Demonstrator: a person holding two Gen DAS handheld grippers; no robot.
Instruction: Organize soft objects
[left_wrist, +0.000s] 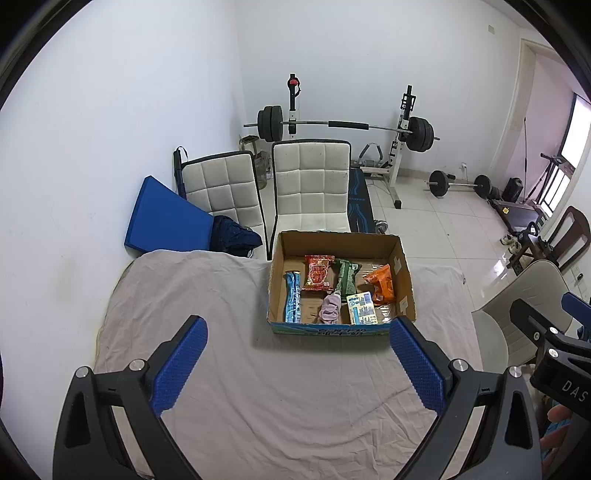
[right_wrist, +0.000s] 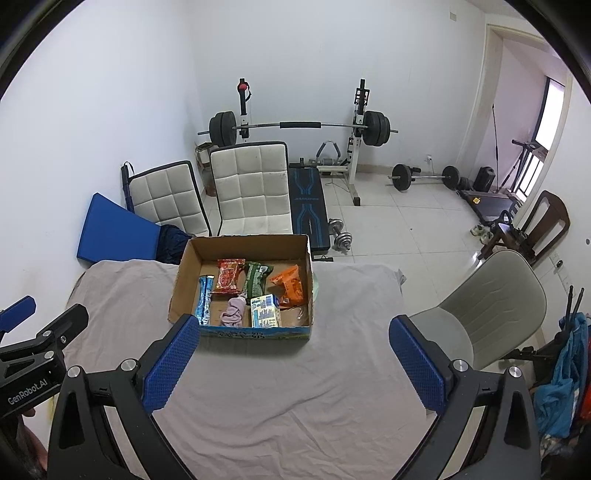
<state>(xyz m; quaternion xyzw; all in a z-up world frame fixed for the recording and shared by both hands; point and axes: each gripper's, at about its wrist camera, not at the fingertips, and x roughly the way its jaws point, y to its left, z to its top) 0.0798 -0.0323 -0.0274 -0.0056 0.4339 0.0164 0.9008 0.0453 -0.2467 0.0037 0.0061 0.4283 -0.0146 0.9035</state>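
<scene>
A cardboard box (left_wrist: 341, 243) was seen standing on a tabletop (left_wrist: 229, 369) covered with a wrinkled grey cloth, toward its far edge. Inside the box, six soft items were laid on the bottom: a blue packet (left_wrist: 293, 297) along the left wall, a red packet (left_wrist: 318, 272) and a green packet (left_wrist: 347, 278) side by side at the back, an orange packet (left_wrist: 382, 284) near the right wall, a pink cloth bundle (left_wrist: 331, 308) at the front centre, and a white-and-blue pack (left_wrist: 362, 308) just beside it.

The left gripper (left_wrist: 298, 363) was held above the bare cloth in front of the box, its blue-padded fingers spread wide and grasping nothing. The right gripper (right_wrist: 294, 364) was likewise held released and empty, short of the box's front right corner. Each gripper was partly visible at the edge of the other's view.

Behind the tabletop, two white padded chairs (left_wrist: 312, 181) and a barbell rack (left_wrist: 347, 125) were seen against the wall.
</scene>
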